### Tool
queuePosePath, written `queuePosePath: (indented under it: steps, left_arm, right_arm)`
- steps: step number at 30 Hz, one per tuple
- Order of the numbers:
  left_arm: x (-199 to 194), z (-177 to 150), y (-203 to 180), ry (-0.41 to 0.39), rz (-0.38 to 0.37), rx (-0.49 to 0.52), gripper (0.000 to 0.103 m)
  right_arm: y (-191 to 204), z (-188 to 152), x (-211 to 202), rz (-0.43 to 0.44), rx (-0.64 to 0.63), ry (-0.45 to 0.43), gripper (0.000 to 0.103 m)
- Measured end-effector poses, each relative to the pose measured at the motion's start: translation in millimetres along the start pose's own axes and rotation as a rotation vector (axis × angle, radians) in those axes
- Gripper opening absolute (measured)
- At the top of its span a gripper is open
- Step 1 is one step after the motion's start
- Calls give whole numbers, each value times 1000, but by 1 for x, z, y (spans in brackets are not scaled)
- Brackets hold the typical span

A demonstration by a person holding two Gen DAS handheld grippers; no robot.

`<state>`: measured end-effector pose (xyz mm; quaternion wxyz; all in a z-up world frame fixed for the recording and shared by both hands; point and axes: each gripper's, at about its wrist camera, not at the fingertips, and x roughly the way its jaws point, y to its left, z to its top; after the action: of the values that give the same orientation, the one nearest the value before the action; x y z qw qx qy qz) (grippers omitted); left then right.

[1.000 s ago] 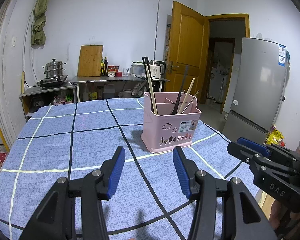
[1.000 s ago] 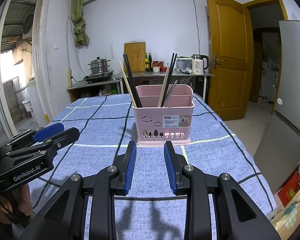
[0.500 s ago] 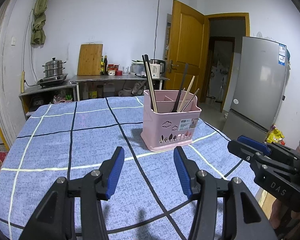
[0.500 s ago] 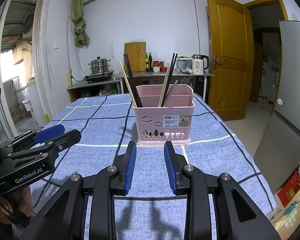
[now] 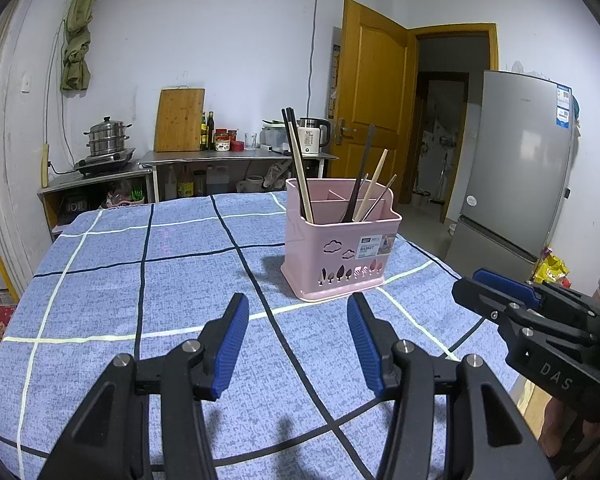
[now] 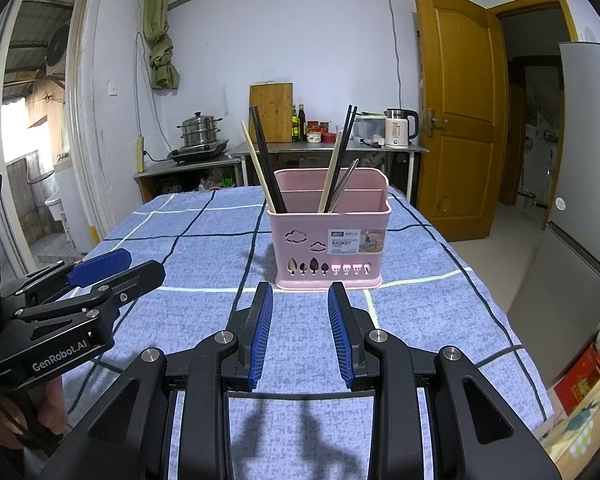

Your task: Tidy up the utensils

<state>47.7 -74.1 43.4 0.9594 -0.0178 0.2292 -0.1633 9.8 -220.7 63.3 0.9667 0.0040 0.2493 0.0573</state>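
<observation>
Desk [image 5: 100, 300]: covered by a blue cloth with dark and pale grid lines, it fills the lower half of both wrist views.
Pink utensil basket [image 6: 328, 248]: stands upright on the cloth, straight ahead of the right gripper and just past its fingertips; from the left wrist view it sits ahead and a little to the right, between that gripper's two fingers in the frame but well clear of them.
Left gripper [image 5: 296, 334]: held low over the desk, blue pads spread wide apart, nothing between them but cloth. In the right wrist view it pokes in from the left edge [image 6: 100, 276], near the desk's left side.
Right gripper [image 6: 300, 324]: jaws parted by a moderate gap, narrower than the left's, empty; seen from the left wrist it reaches in at the right edge [image 5: 500, 292], beside the basket's near right corner and apart from it.
Chopsticks [image 6: 266, 160]: dark and wooden sticks lean out of the basket's compartments, one bundle at the left, another toward the right.
</observation>
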Motion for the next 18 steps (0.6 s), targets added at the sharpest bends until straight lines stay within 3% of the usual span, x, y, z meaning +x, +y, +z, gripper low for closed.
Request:
queuePosePath:
  steps: [18]
  left_arm:
    - [1,-7,1,8,-3,5,54]
  right_arm:
    - [0,0,0,0,-3,1,30]
